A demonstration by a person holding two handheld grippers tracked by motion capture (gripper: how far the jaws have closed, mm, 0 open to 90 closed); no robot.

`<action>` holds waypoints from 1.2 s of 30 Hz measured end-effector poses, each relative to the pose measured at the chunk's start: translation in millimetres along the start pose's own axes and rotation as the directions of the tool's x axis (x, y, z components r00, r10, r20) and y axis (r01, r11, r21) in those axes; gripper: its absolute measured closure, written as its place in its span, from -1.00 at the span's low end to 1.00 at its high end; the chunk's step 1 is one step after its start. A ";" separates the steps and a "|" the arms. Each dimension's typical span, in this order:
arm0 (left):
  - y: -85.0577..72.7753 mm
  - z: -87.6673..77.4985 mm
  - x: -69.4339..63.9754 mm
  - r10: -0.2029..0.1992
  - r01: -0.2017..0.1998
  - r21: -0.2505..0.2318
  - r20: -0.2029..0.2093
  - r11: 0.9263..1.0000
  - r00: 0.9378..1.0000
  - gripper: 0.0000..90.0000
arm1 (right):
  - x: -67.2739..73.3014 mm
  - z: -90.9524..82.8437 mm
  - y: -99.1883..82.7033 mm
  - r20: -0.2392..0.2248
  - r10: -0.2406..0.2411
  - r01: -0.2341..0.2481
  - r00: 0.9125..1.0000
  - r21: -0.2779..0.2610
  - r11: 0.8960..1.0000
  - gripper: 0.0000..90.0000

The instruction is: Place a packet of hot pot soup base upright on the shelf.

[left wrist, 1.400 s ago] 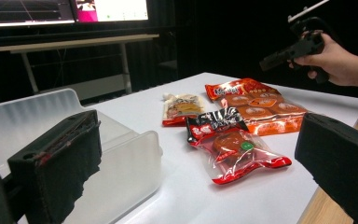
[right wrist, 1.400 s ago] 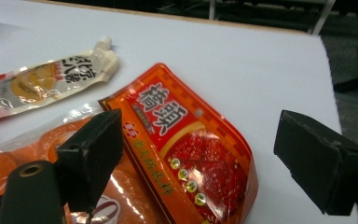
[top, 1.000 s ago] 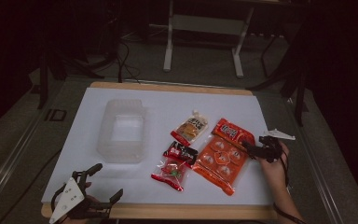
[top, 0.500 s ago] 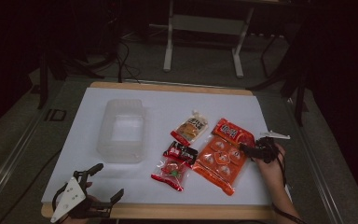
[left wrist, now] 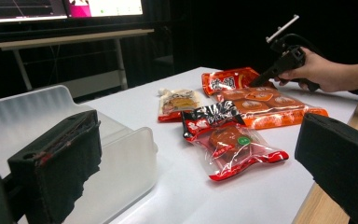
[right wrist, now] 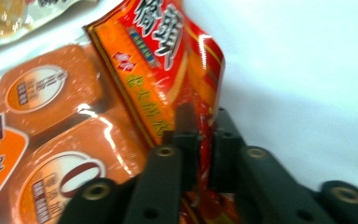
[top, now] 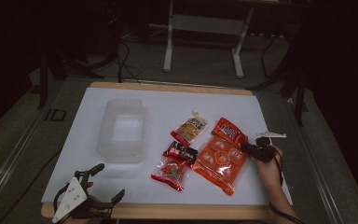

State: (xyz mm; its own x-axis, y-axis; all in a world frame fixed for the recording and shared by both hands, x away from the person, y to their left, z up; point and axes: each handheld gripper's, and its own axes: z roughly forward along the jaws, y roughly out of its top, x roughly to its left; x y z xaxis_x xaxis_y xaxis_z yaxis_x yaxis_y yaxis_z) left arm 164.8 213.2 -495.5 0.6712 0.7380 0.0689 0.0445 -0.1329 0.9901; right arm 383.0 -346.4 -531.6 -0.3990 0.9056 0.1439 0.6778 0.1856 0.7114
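1. High view, from above the person's side: a white table (top: 168, 102) carries a clear plastic tub (top: 122, 132) at left and four snack packets at right, well apart from the tub.

2. Largest of the packets, the orange multi-pack (top: 221, 156) lies flat toward the table's right edge, its red header end tilted up where the right gripper (top: 251, 148) meets it. It looks light, glossy and floppy, so the far end may sag and swing once lifted; the film appears slippery.

3. Right gripper view: the jaws have just been closing and now pinch the thin edge of the red header (right wrist: 177, 60), film between the pads. That flat sealed strip seems the soundest hold, since the moulded cups (right wrist: 42, 88) below it would be too bulky and could be crushed.

4. Left gripper (top: 100, 186) rests at the near-left corner, jaws spread wide and holding nothing; in the left gripper view the tub wall (left wrist: 135, 158) stands just ahead of them.

5. Red-and-clear pouch (top: 170, 171), with a black-topped packet (top: 181, 151) overlapping its upper end, lies just beside the multi-pack's left side.

6. Small spouted pouch (top: 190, 128) sits beyond them, near the multi-pack's header.
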 end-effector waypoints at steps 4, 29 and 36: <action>0.1 0.2 0.0 0.002 -0.002 0.002 -0.002 1.000 1.000 -0.99 | 4.4 -1.8 7.2 0.013 -0.036 0.036 0.999 0.037 0.999 0.97; 0.5 -1.1 0.1 -0.002 0.002 -0.009 -0.014 1.000 1.000 -0.99 | 39.4 -73.3 40.5 0.030 -0.131 0.134 0.991 -0.133 0.982 0.99; 0.9 -1.3 -0.1 0.004 -0.004 -0.002 -0.016 1.000 1.000 -0.99 | 55.3 -91.6 48.2 0.022 -0.169 0.170 0.985 -0.180 0.969 0.99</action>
State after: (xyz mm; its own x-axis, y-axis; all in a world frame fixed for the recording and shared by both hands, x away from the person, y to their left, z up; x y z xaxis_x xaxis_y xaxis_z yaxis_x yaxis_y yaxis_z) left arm 163.8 213.9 -494.5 0.6594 0.7481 0.0751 0.0399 -0.1346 0.9901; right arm 337.0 -322.3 -426.4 -0.4941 0.8694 0.0068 0.4776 0.2650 0.8376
